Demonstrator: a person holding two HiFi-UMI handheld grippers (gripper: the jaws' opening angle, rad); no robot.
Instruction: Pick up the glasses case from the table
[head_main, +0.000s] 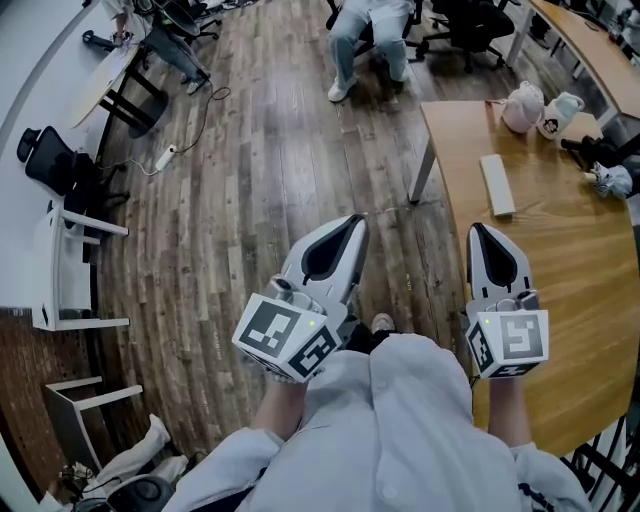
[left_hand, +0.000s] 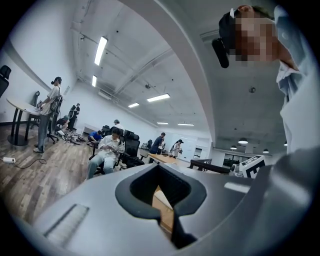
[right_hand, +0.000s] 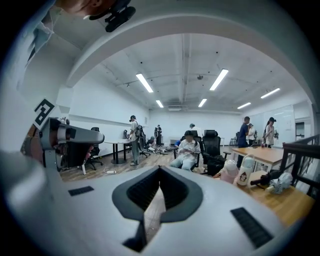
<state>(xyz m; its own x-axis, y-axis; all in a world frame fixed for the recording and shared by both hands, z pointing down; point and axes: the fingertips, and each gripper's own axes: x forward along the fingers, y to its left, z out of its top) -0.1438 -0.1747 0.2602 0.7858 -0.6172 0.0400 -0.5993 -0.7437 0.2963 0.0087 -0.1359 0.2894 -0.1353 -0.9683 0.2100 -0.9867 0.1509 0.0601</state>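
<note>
glasses case (head_main: 497, 185): taken to be the white oblong item lying flat on the wooden worktop (head_main: 560, 300), close to its left edge. its long axis runs from the near side to the far side of the worktop, almost straight up the head view, with the far end leaning slightly left. which end is the front cannot be told. left tongs (head_main: 353, 224): pressed together with nothing between them, hanging over the plank floor (head_main: 250, 180), off the worktop. right tongs (head_main: 480, 232): likewise pressed together and empty, above the worktop's near left part. the case lies just ahead of their tip and is not touched. the head view alone shows the case and how it lies. the left gripper view shows its tongs (left_hand: 159, 169) together, a strip of worktop through the gap behind them, and the other gripper's marker cube (left_hand: 252, 165) at the right. the right gripper view shows its tongs (right_hand: 160, 169) together and gives a side-on look at a pink bottle (right_hand: 230, 172) and a white bottle (right_hand: 245, 177) standing upright at the worktop's far end. both gripper views show a seated person (right_hand: 187, 150) beyond.
</note>
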